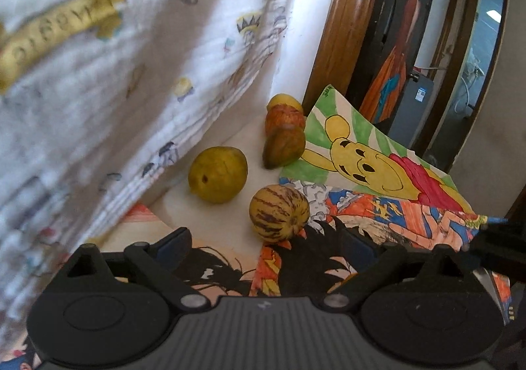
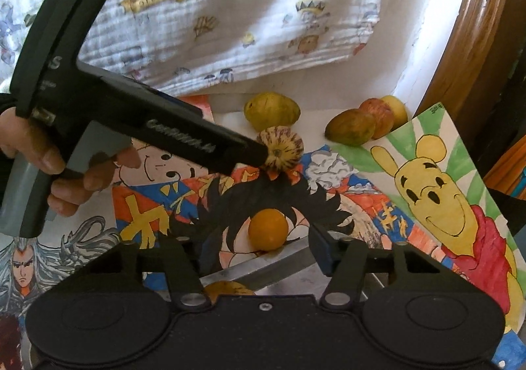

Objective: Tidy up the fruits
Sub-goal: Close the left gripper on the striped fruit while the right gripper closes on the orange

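Surface: white tabletop (image 1: pixel 253 169) covered by coloured cartoon drawings (image 2: pixel 437 186); printed white cloth (image 1: pixel 138 80) hangs behind, wooden door frame (image 1: pixel 342 28) at right, doorway beyond.

Striped melon (image 1: pixel 278 213) on drawing edge, stem end toward camera. Green fruit (image 1: pixel 217 174) just left, long axis across. Mango (image 1: pixel 283 146), apple (image 1: pixel 284 117) and yellow fruit (image 1: pixel 284 102) in touching row near wall.

Left gripper (image 1: pixel 266 246) open, empty, tip near melon. Right gripper (image 2: pixel 250 248) open, orange (image 2: pixel 268 229) between fingers, untouched.

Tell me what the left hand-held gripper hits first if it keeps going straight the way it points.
Most likely the striped fruit. The left hand-held gripper is open and aimed at it; in the right wrist view its tip already seems level with that fruit, though depth is unclear.
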`<state>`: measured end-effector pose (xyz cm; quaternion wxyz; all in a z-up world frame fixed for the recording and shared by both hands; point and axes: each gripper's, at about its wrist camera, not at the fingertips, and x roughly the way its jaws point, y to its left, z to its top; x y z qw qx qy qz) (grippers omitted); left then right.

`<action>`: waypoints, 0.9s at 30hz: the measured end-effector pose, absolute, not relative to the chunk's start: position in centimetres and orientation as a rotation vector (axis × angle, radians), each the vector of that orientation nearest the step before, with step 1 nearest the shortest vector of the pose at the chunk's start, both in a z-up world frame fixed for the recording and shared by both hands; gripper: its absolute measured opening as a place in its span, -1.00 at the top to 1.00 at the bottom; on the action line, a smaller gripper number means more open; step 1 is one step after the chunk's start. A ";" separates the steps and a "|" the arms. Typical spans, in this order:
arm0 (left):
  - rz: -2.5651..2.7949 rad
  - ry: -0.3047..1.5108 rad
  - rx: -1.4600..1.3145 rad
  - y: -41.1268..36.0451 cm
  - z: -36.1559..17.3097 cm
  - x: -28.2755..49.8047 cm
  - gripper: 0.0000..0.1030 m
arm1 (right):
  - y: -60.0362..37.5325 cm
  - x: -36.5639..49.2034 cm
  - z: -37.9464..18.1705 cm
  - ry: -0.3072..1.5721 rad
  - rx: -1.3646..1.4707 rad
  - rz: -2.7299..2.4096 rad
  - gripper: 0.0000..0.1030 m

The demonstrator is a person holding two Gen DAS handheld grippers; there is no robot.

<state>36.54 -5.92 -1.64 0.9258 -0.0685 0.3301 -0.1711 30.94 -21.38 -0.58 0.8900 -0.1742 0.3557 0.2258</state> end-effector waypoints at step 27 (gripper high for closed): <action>-0.313 0.758 -0.221 -7.9 -3.6 40.6 -0.52 | -20.7 32.6 -2.0 0.776 -0.367 0.465 0.27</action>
